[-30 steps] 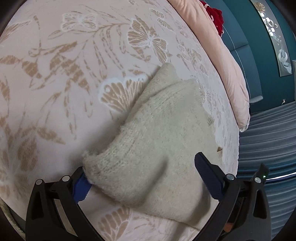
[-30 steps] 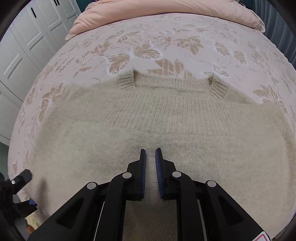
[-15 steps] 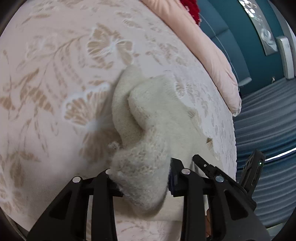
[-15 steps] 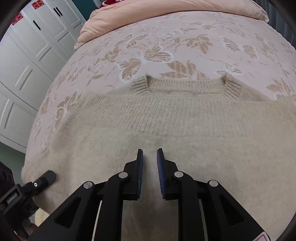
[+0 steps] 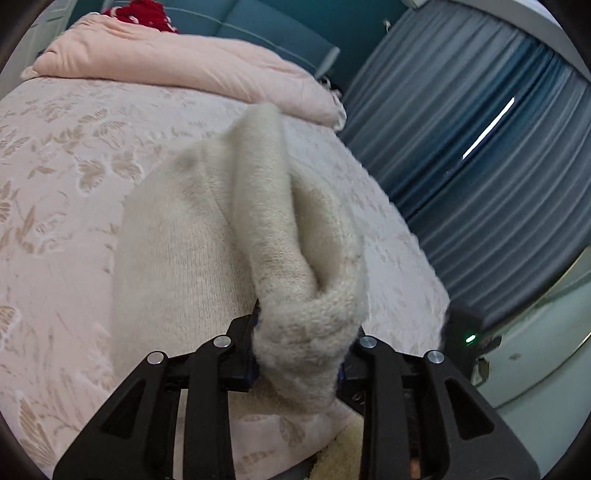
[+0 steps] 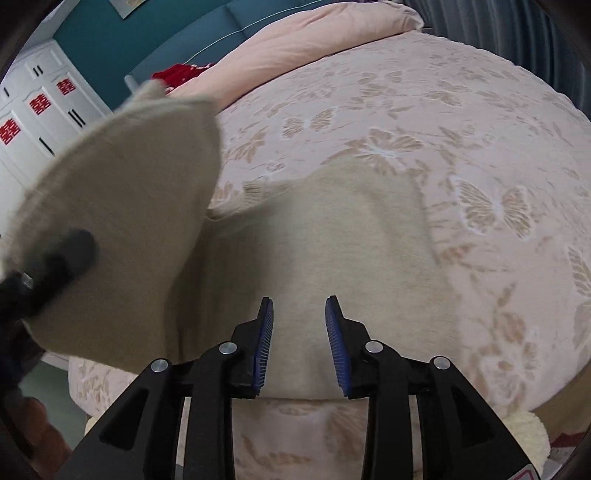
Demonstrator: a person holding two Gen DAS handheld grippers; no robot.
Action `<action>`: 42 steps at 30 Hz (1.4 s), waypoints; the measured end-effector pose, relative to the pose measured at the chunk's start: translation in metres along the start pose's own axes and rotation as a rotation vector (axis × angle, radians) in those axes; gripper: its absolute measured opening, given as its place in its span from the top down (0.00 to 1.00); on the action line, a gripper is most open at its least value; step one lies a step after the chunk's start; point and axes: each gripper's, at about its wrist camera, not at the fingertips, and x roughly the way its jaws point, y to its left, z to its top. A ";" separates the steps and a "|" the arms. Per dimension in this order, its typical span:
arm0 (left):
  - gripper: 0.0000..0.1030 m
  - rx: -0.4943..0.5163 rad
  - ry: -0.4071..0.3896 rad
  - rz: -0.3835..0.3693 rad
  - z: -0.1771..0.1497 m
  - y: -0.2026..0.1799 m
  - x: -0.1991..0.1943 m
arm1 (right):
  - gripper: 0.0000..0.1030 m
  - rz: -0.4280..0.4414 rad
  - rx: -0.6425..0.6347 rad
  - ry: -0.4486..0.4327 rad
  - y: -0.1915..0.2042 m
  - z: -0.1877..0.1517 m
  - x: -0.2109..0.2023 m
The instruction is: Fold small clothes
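A cream knitted sweater [image 6: 343, 236] lies on the bed with its ribbed collar away from me. My left gripper [image 5: 301, 350] is shut on a bunched corner of the sweater [image 5: 303, 295] and holds it lifted above the bed. That lifted flap [image 6: 122, 221] hangs over the left part of the right wrist view, with the left gripper's black body [image 6: 48, 266] against it. My right gripper [image 6: 300, 339] is open and empty, its blue pads hovering over the sweater's near hem.
The bed has a pink bedspread [image 6: 461, 140] with a beige butterfly pattern. A pink duvet [image 5: 177, 62] and a red item [image 5: 144, 14] lie at the head. Blue curtains [image 5: 480, 155] hang to the right. White wardrobes [image 6: 33, 110] stand to the left.
My left gripper closed on the sweater's corner and lifted it up and across over the garment. My right gripper opened from nearly shut and drew back toward the near hem.
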 end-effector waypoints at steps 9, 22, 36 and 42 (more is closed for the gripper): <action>0.22 0.109 0.090 0.115 -0.083 0.007 0.020 | 0.48 0.025 0.083 -0.010 -0.045 -0.010 -0.020; 0.11 0.182 0.110 0.438 -0.095 0.081 0.017 | 0.34 0.154 0.130 0.197 0.004 0.006 0.033; 0.54 0.143 0.131 0.434 -0.081 0.090 0.034 | 1.00 0.280 -0.042 -0.110 0.062 0.083 -0.055; 0.56 -0.028 0.156 0.367 -0.075 0.109 0.035 | 0.88 -0.001 -0.047 -0.029 0.002 0.077 -0.034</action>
